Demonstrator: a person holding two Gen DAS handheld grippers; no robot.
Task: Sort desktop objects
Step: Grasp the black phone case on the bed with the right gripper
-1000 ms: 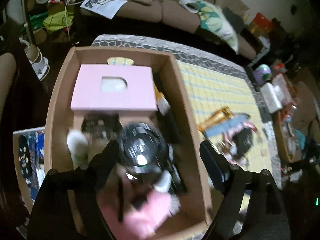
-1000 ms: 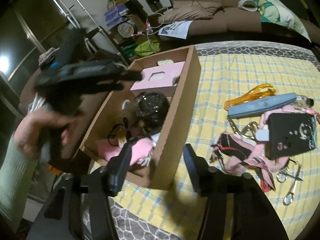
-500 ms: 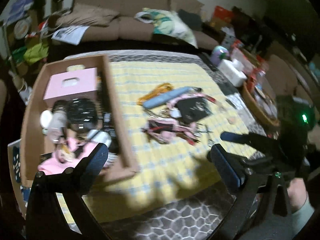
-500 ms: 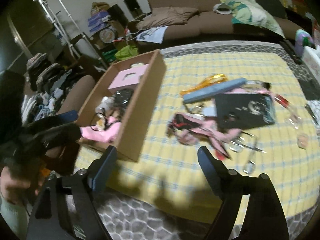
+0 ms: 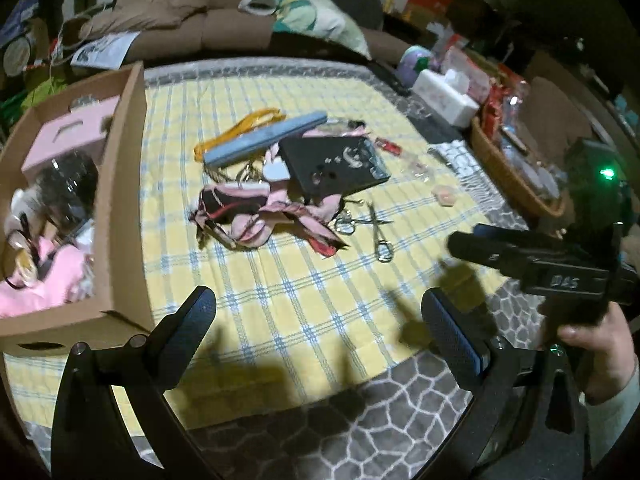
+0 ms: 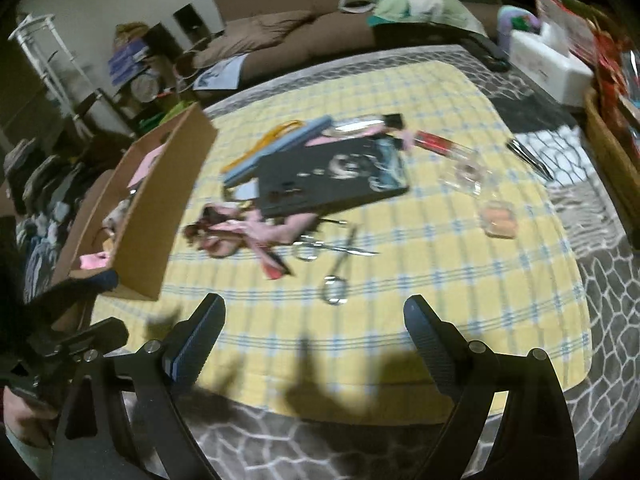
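Note:
A cardboard box (image 5: 124, 208) (image 6: 160, 216) at the left of the yellow checked cloth (image 5: 312, 280) holds a pink box (image 5: 68, 140), a dark round thing and pink fabric. In the cloth's middle lie a black case (image 5: 332, 164) (image 6: 332, 176), a blue-grey long case (image 5: 264, 140), a pink-and-black scarf (image 5: 256, 212) (image 6: 236, 228) and metal scissors (image 5: 376, 228) (image 6: 336, 252). My left gripper (image 5: 320, 316) hangs open over the cloth's near part, nothing between its fingers. My right gripper (image 6: 316, 320), its jaws opening and empty, hovers short of the scissors.
A small orange pot (image 6: 500, 220), a clear bottle with a red end (image 6: 444, 144) and a dark pen (image 6: 528, 158) lie right of the case. A white tissue box (image 5: 444, 94) and a wicker basket (image 5: 516, 184) stand at the right edge. A brown sofa (image 5: 224, 28) runs behind.
Both grippers have swung from over the cardboard box to the right, over the open cloth. Both have opened wider; the dark round thing stays in the box.

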